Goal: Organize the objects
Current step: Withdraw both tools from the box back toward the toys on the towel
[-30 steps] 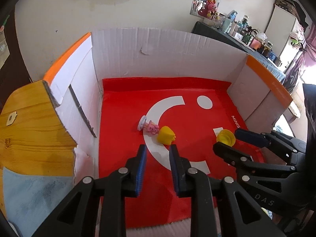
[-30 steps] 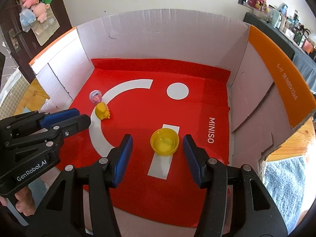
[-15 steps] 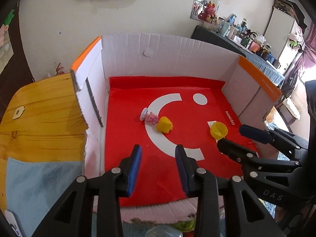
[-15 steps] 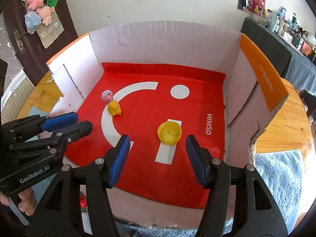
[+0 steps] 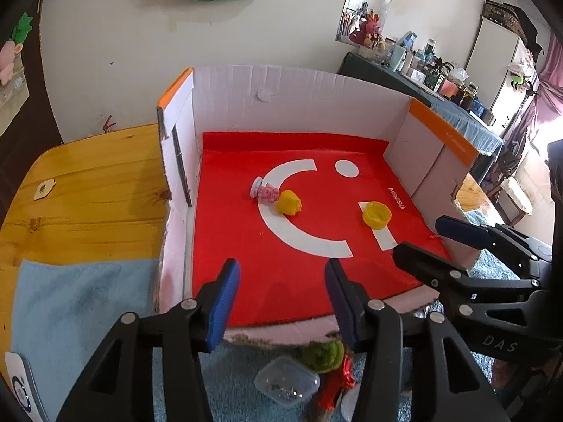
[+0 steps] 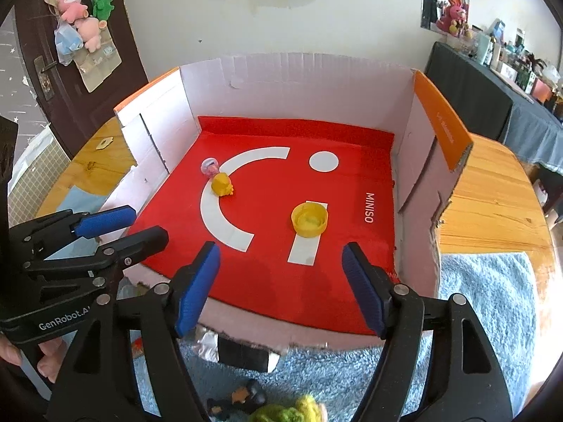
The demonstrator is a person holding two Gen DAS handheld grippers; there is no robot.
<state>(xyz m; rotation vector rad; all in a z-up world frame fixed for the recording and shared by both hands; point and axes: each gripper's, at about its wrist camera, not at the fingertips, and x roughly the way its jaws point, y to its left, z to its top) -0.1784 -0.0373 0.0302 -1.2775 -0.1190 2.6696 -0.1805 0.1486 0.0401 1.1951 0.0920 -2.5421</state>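
Both grippers have drawn back from the red-lined cardboard box [image 6: 415, 112]; left gripper [image 5: 278, 281] and right gripper [image 6: 281, 263] jaws are opening, empty. Yellow plastic cap [image 6: 309, 219] and yellow toy [image 6: 222, 184] lie inside. Judged: placement done; next, fetch another object from the blue towel [image 6: 485, 302].

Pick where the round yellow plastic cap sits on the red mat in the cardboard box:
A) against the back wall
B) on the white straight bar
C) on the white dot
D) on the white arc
B: the round yellow plastic cap rests on the top end of the white straight bar, apart from the white dot and the white arc.
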